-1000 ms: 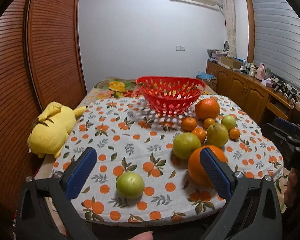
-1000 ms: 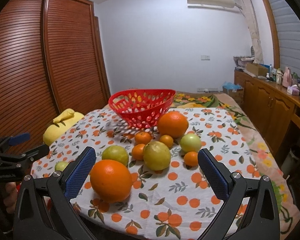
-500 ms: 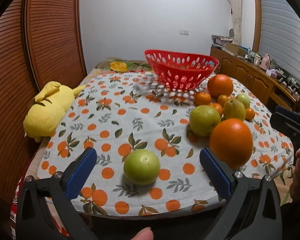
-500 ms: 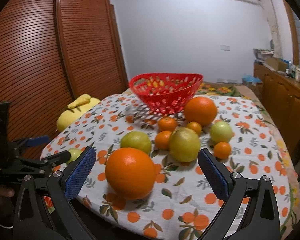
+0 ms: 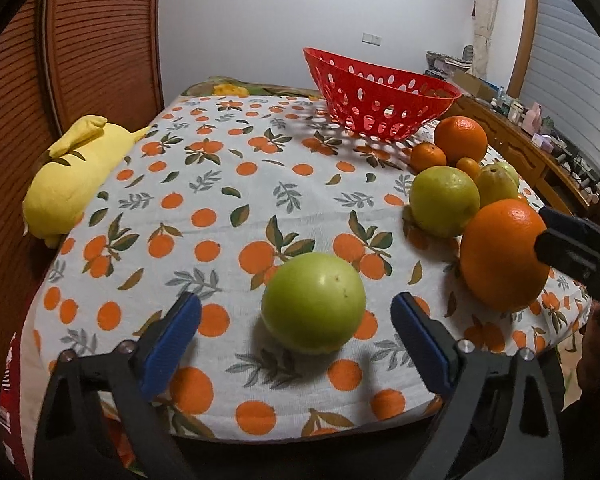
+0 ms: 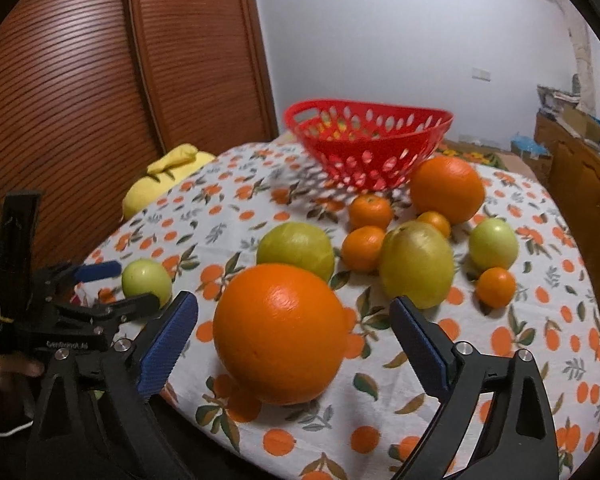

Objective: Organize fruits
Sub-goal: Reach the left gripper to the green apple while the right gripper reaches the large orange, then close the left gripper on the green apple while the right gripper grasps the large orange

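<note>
In the left wrist view, my left gripper (image 5: 296,316) frames a green apple (image 5: 313,302) low in the frame; the jaws have just been closing yet stand apart, clear of the fruit. In the right wrist view, my right gripper (image 6: 294,318) likewise frames a large orange (image 6: 280,334) at lower centre, jaws just narrowing but not touching it. The red basket (image 6: 370,140) sits at upper centre on the orange-print tablecloth (image 6: 540,320).
</note>
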Tool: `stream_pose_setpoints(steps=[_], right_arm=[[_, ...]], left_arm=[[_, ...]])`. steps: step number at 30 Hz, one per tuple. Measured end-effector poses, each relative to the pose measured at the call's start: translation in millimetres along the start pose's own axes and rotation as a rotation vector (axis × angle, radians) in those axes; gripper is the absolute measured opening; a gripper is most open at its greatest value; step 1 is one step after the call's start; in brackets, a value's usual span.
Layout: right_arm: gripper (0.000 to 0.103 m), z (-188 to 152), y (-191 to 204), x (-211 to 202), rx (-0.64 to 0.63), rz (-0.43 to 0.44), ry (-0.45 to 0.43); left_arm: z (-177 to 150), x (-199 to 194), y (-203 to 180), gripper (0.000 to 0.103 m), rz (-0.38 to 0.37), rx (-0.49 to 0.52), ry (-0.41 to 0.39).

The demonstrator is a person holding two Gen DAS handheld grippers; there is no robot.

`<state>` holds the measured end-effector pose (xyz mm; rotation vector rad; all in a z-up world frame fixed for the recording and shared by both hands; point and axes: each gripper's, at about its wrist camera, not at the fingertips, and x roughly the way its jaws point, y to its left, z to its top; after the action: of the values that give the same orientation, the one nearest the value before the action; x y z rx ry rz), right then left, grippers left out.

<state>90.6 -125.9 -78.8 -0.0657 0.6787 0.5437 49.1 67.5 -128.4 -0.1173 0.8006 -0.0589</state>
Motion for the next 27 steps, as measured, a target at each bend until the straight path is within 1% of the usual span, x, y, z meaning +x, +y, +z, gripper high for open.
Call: stream_pose_setpoints(steps=[4, 8, 10, 11, 12, 17, 24, 27], right_arm=[[0.096, -3, 1, 9, -0.004, 0.020, 0.032], [0.096, -5, 1, 16, 0.000, 0.037, 0.060], [0.096, -6, 0, 19, 0.003, 0.045, 0.072], [0.095, -6, 0, 20, 0.003, 0.048, 0.077], [0.095, -6, 0, 21, 0.002, 0.050, 0.081], [0.095, -8, -1, 28, 0.000, 0.059, 0.108], [0.085, -10, -1, 38, 0.000, 0.072, 0.139], [0.085, -10, -3, 38, 0.006, 0.083, 0.144]], left_arm=[[2, 9, 0, 0.085, -0.026, -0.001, 0.023], [3, 18, 1, 0.069, -0.046, -0.012, 0.048], [2, 17, 1, 0.063, -0.042, -0.010, 0.040], [2, 17, 1, 0.059, -0.051, -0.010, 0.040], [3, 17, 1, 0.052, -0.064, -0.010, 0.038], [4, 16, -2, 0.052, -0.058, 0.003, 0.037], [12, 13, -3, 0.052, -0.063, 0.012, 0.018], [15, 11, -5, 0.052, -0.069, 0.021, 0.009]])
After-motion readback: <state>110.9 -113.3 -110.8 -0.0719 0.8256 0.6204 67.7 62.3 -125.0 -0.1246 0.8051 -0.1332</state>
